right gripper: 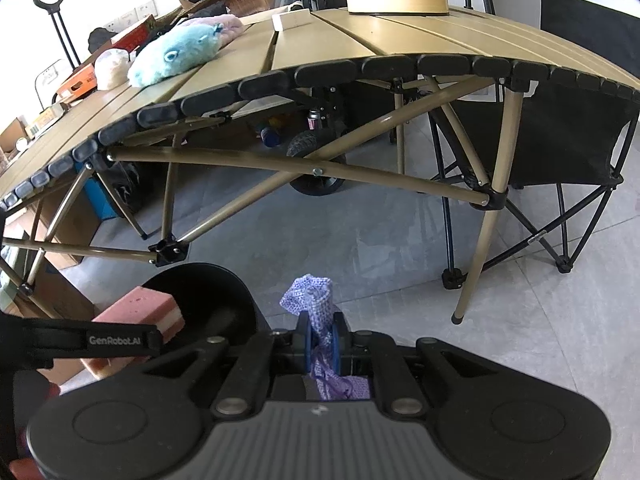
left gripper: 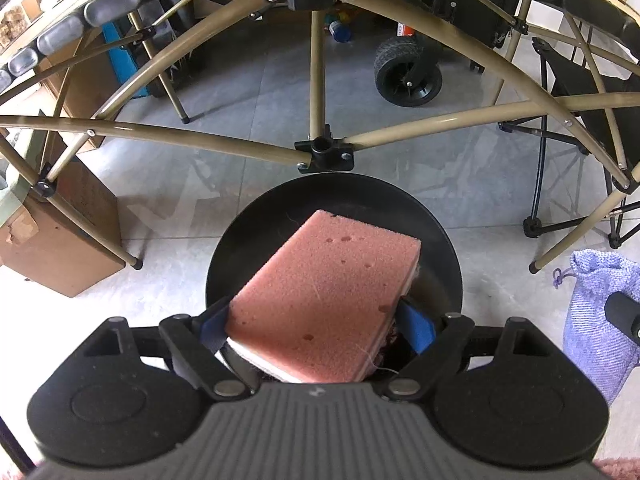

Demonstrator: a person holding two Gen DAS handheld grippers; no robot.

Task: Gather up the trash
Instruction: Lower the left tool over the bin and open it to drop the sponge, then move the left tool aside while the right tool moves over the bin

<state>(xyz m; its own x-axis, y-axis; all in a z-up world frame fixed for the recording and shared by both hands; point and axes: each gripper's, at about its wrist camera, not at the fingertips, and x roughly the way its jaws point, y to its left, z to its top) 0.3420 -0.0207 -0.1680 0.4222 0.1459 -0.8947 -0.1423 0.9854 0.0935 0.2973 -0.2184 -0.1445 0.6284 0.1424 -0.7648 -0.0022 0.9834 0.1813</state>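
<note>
Left jaws: we are clamping the left gripper (left gripper: 316,330) across the short width of a pink sponge (left gripper: 326,300), blue pads pressing both long sides so it is sticking out level ahead of us.
Sponge position: we are holding it directly over the black bin (left gripper: 444,248), likely so that a release drops it inside.
Right jaws: we are pinching the right gripper (right gripper: 322,340) tight on a purple knit pouch (right gripper: 310,294), gathered neck poking up between the pads.
Pouch position: we are keeping it just beside the bin, probably queued as the next drop.
Surroundings: we are working on the grey tile floor (left gripper: 248,80), in front of the folding table (right gripper: 360,40).
Progress: neither item is in the bin yet.
</note>
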